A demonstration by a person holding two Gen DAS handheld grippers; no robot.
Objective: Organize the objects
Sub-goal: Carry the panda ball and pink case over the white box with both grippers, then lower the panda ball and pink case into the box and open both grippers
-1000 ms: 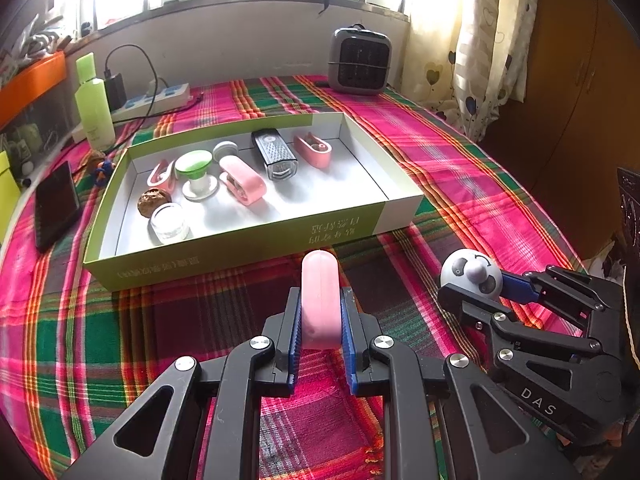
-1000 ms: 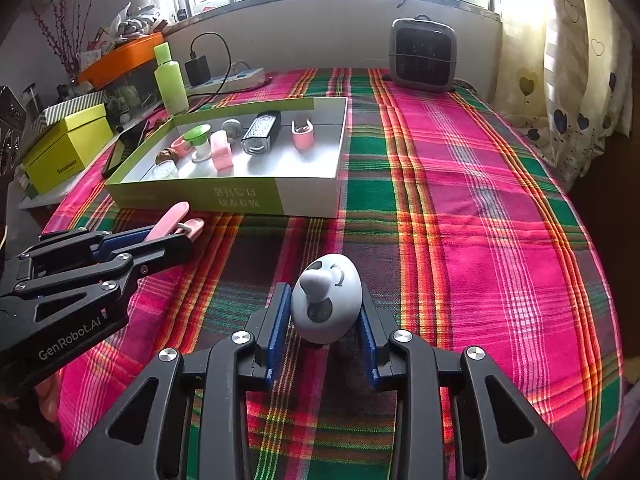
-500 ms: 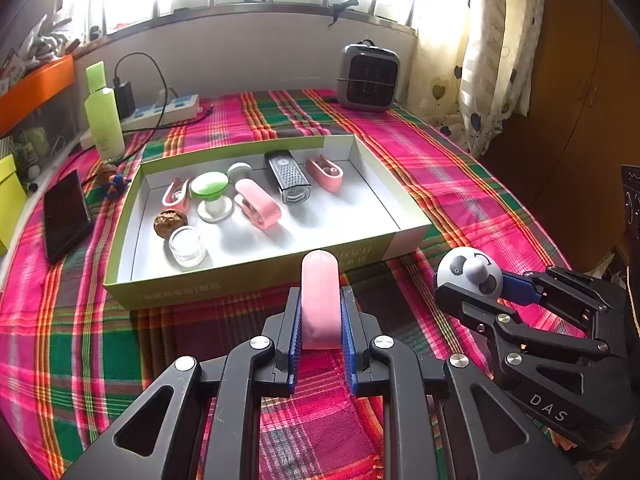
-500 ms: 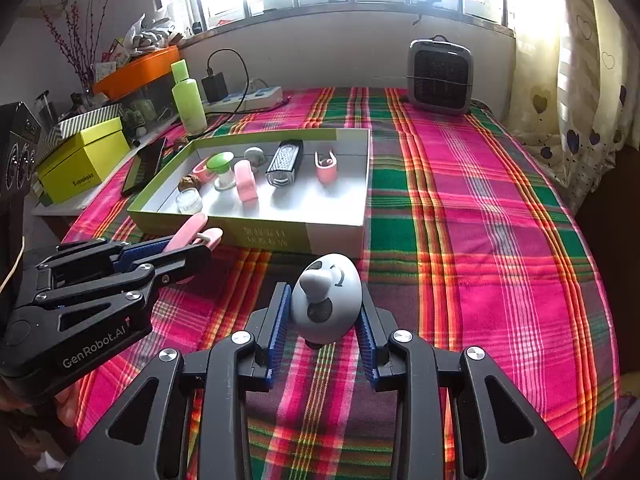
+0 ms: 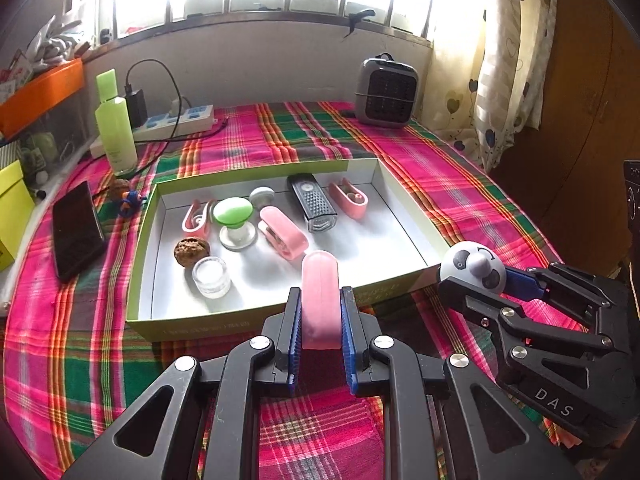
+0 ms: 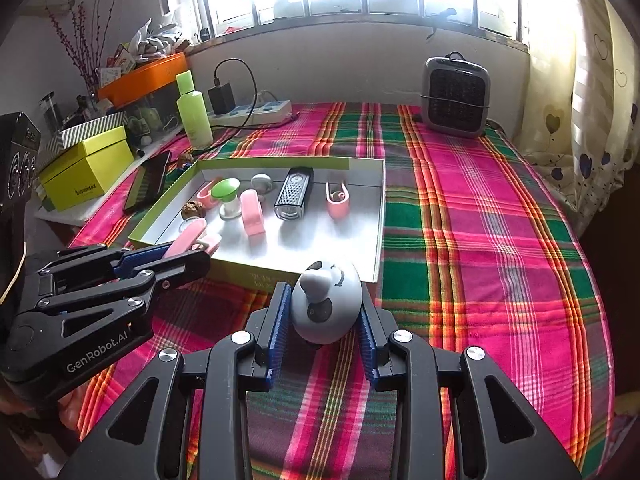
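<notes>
My left gripper (image 5: 319, 312) is shut on a pink clip (image 5: 320, 296), which is held above the near wall of the green-edged box (image 5: 404, 200). In the right wrist view the same left gripper (image 6: 196, 250) and pink clip (image 6: 188, 240) show at the left, by the box's near left corner. My right gripper (image 6: 322, 320) is shut on a grey round panda-faced toy (image 6: 326, 304), just short of the box (image 6: 382, 216). From the left wrist view the right gripper (image 5: 480, 280) and its toy (image 5: 472, 266) hang at the box's near right corner. Inside the box lie several small items, among them other pink clips (image 5: 282, 232), a green-topped stopper (image 5: 234, 216) and a black grater (image 5: 312, 200).
A black phone (image 5: 78, 228) lies left of the box on the plaid cloth (image 6: 480, 240). At the back stand a green bottle (image 5: 116, 128), a power strip (image 5: 176, 122) with a cable, and a small grey heater (image 5: 386, 94). A yellow-green box (image 6: 86, 166) sits on the left shelf.
Both grippers have risen and moved toward the box with their loads still gripped; the box now sits lower and nearer in both views.
</notes>
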